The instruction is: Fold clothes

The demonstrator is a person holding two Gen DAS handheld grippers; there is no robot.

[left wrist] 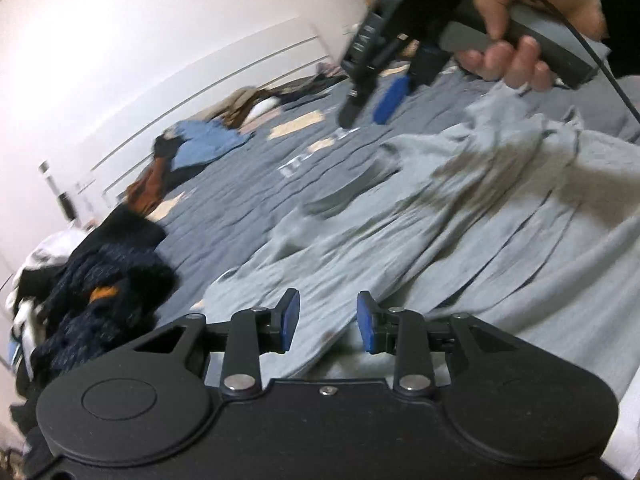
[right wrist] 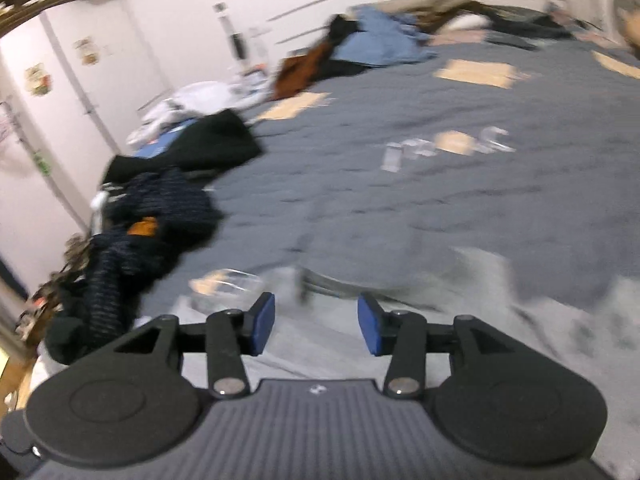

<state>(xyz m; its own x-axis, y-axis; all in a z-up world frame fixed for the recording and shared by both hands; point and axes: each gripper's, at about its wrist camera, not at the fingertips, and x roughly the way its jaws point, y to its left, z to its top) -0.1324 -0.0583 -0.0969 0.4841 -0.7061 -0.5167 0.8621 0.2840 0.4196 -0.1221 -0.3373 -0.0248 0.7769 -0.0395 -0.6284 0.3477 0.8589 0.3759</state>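
Across the near edge of the bed [left wrist: 248, 216] lies the grey garment [left wrist: 480, 216], soft jersey, rumpled into long ridges. Sits directly under and ahead of the left gripper [left wrist: 328, 320], blue pads parted, nothing between them. Spreads below the right gripper [right wrist: 316, 326] too, jaws apart and empty, held in a hand [left wrist: 532, 36] above the cloth. Beyond, a quilted slate bedspread with tan patches. At the left edge, a dark knitted heap [left wrist: 104, 280]; near the far edge, blue clothes [left wrist: 208, 140]; behind, a white wall [left wrist: 120, 40].
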